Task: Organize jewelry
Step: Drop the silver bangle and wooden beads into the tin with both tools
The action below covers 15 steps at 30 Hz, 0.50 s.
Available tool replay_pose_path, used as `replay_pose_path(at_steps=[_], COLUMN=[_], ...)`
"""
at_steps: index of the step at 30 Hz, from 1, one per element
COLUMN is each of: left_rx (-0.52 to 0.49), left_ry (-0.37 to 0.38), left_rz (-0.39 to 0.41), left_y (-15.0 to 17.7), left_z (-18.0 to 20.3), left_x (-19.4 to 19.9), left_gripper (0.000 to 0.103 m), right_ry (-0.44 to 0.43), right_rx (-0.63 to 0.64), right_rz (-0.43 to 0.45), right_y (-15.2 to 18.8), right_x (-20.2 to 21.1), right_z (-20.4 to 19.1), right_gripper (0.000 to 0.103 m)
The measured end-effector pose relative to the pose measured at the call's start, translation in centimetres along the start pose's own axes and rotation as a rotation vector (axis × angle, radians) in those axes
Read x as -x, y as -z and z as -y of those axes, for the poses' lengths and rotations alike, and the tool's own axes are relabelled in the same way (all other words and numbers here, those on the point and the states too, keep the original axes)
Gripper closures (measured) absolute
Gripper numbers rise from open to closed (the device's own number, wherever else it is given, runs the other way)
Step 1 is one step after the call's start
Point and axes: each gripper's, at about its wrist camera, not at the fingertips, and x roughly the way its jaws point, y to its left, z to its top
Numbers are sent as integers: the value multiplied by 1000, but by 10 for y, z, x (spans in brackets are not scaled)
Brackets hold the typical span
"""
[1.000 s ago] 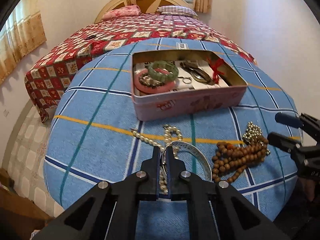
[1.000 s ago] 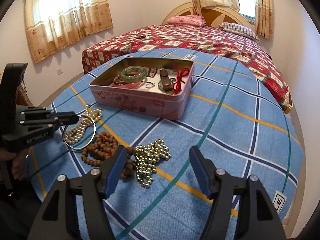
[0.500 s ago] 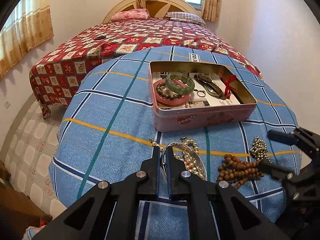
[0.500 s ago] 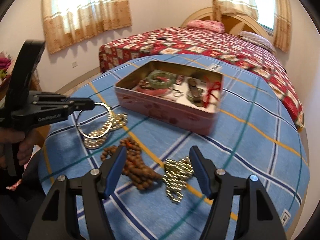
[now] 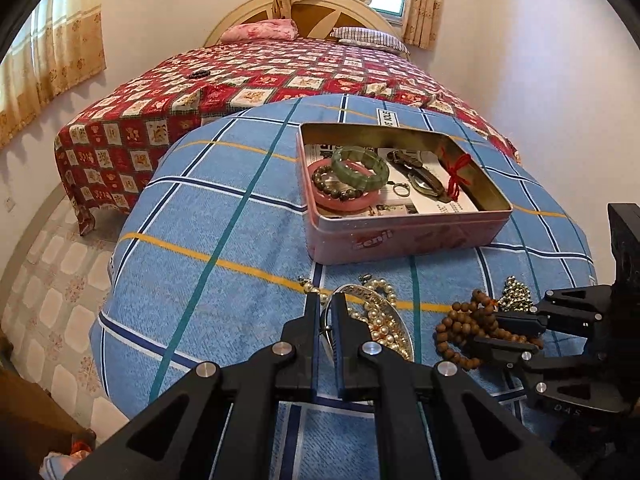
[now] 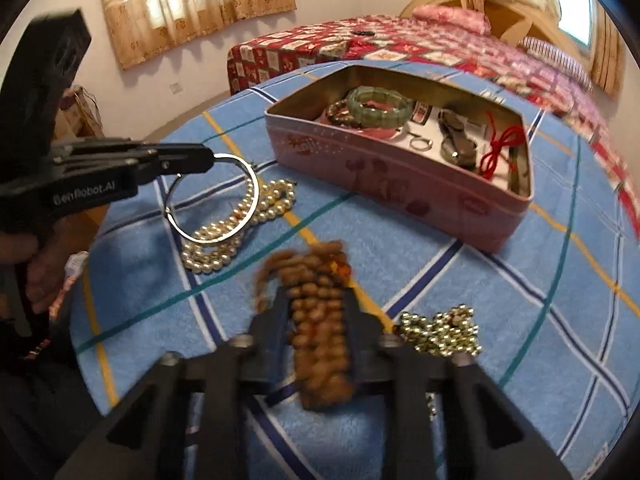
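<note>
Midway through the tidy-up, the tin [image 5: 404,236] near the bedspread's far edge holds several pieces, while the left gripper [image 6: 208,158] clamps a silver bangle [image 6: 224,200] aloft and the right gripper [image 6: 320,312] — jaws just closing — pinches the wooden beads [image 6: 320,320], leaving pearls [image 6: 240,224] and gold beads [image 6: 440,330] — still loose near the front edge.

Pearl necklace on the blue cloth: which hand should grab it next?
Neither is free. Left gripper is shut on the silver bangle, right gripper has just been closing around the wooden beads. The pearl necklace lies nearer the left, so left, after dropping the bangle.

Blue plaid-covered table [image 5: 224,216], pink tin [image 5: 400,236], pearl necklace [image 6: 236,228], gold bead chain [image 6: 440,330]
</note>
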Motion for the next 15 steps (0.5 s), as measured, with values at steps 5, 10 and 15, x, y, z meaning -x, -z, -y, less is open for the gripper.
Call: replay_pose_path(at_steps=[5,10,15], left_rx=[-6,-5,-6], left_ry=[-5,-11,-17], left_rz=[-6,-14,-15], left_y=[2,3,3], left_z=[1,2,3], left_x=[-3,-7,-7], left_gripper=[98,98,98], right_ry=[22,39,52], right_rx=[-20,-37,-45], right_rz=[18,28,51], right_y=[1,2,1], right_x=[3,4,9], right_z=[2,4,5], right_gripper=[79,79,80])
